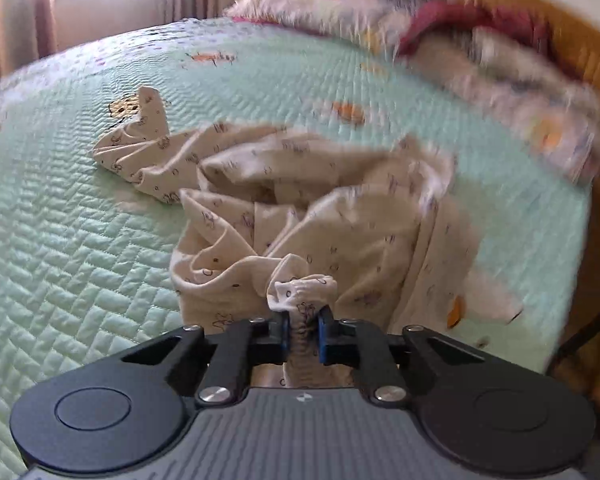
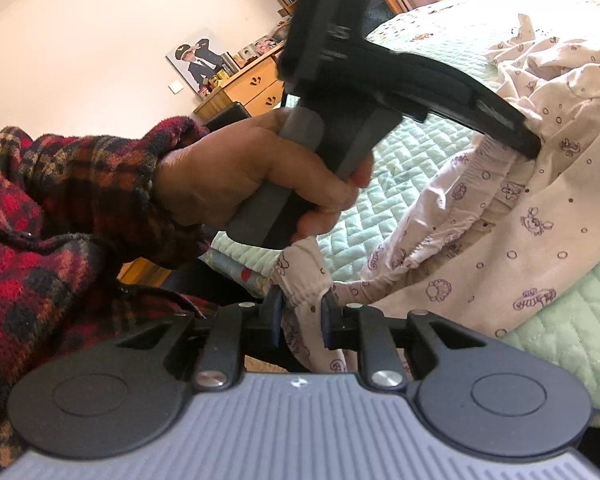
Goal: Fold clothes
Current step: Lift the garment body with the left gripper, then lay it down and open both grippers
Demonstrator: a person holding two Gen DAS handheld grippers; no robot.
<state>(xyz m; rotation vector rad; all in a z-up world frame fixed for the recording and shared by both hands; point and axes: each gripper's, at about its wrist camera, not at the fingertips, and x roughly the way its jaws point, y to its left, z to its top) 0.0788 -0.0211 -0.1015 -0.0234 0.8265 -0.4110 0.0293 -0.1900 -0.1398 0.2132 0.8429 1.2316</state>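
Fingers of the left gripper [image 1: 303, 326] and right gripper [image 2: 302, 320] pinch only bunched waistband of the crumpled garment [image 1: 320, 200] low in frame, so tugging may slip it free.

Bed with mint-green quilted cartoon-print coverlet [image 1: 80, 240]; crumpled cream garment with small purple prints [image 1: 340, 208] lies on it, blurred heap of patterned and maroon bedding [image 1: 480, 52] at far edge.
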